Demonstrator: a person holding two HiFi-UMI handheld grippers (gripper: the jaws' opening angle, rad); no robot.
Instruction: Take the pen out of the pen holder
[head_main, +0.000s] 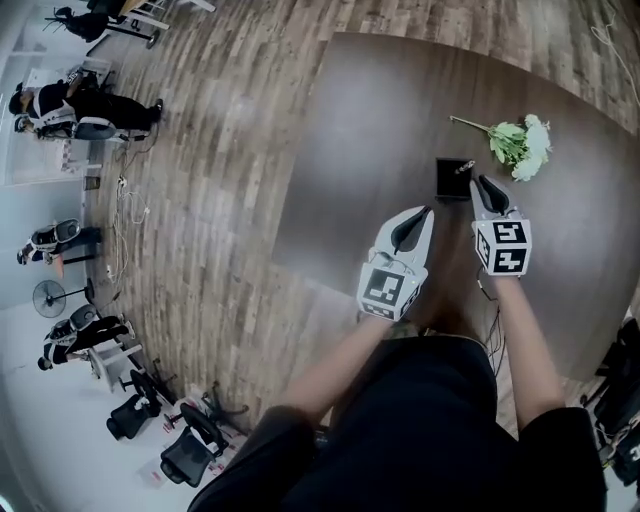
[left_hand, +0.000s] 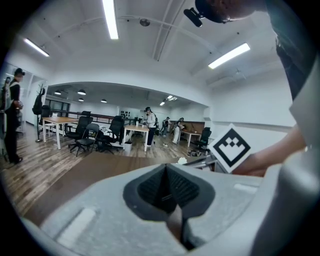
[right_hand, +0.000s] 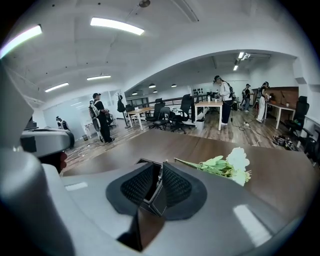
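A black square pen holder (head_main: 452, 180) stands on the dark brown table (head_main: 380, 120). A thin silvery pen (head_main: 465, 167) sticks up out of it. My right gripper (head_main: 479, 181) reaches the holder from the near right. In the right gripper view its jaws are closed to a narrow slit, and the pen (right_hand: 160, 171) stands in that slit with the holder (right_hand: 150, 202) just below. My left gripper (head_main: 428, 211) hovers shut and holding nothing, a little nearer and to the left of the holder. Its pads (left_hand: 186, 192) meet in the left gripper view.
A bunch of white flowers (head_main: 522, 146) with green stems lies on the table beyond and right of the holder, and the right gripper view shows the flowers (right_hand: 227, 167) too. The table's left edge (head_main: 300, 170) drops to wood floor. People, desks and office chairs (head_main: 190, 455) stand farther off.
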